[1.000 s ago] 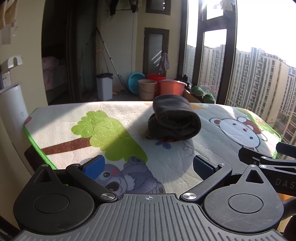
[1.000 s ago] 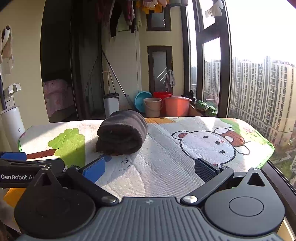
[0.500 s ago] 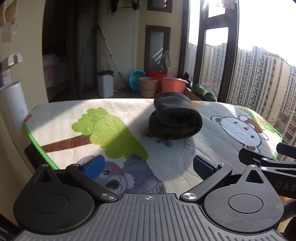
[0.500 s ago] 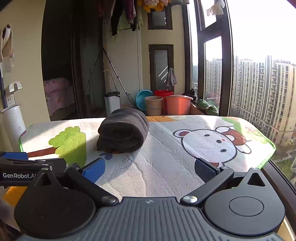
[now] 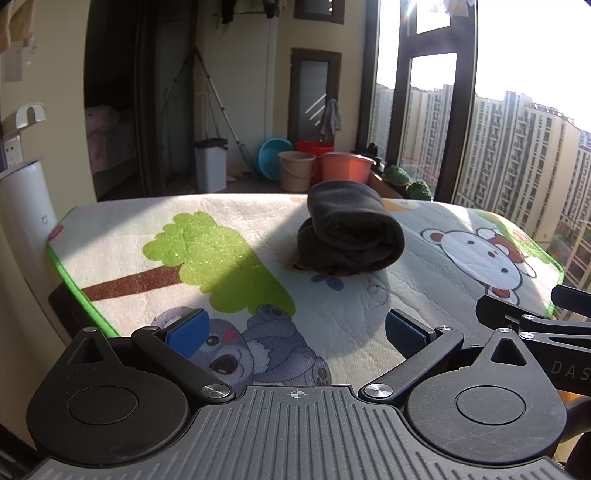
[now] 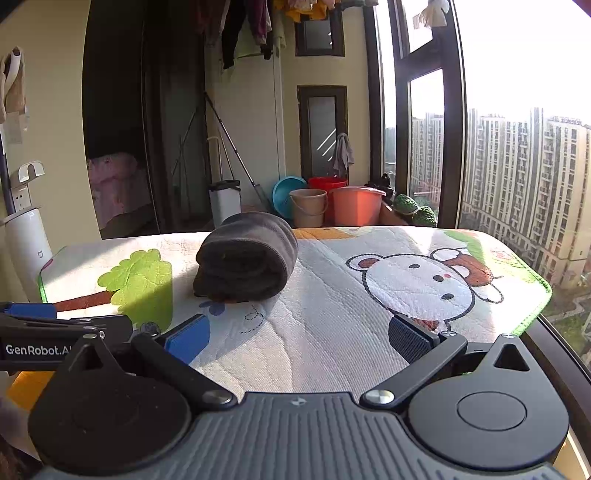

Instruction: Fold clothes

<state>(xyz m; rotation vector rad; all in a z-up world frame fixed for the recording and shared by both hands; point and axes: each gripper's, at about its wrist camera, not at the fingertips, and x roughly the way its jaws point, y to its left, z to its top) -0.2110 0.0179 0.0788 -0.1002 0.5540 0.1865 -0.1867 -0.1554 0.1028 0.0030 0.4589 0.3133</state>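
A dark grey garment [image 5: 351, 230] lies folded into a thick bundle on the cartoon-printed mat [image 5: 236, 291], toward its far middle. In the right wrist view the same garment [image 6: 246, 266] sits left of centre on the mat [image 6: 332, 332]. My left gripper [image 5: 295, 332] hovers over the mat's near edge, open, nothing between its blue pads, well short of the bundle. My right gripper [image 6: 301, 336] is open too and empty, near the front edge. Each gripper shows at the side of the other's view: the right gripper [image 5: 535, 321] and the left gripper [image 6: 55, 328].
A white cylindrical appliance [image 5: 26, 214] stands by the mat's left edge. Behind the table are a white bin [image 5: 210, 170], a blue basin [image 5: 273, 155] and several buckets [image 5: 343, 168]. A tall window [image 6: 517, 166] runs along the right; clothes [image 6: 258, 22] hang overhead.
Both grippers have drawn back slightly and risen, so the folded garment looks a little farther off. The garment itself has not moved.
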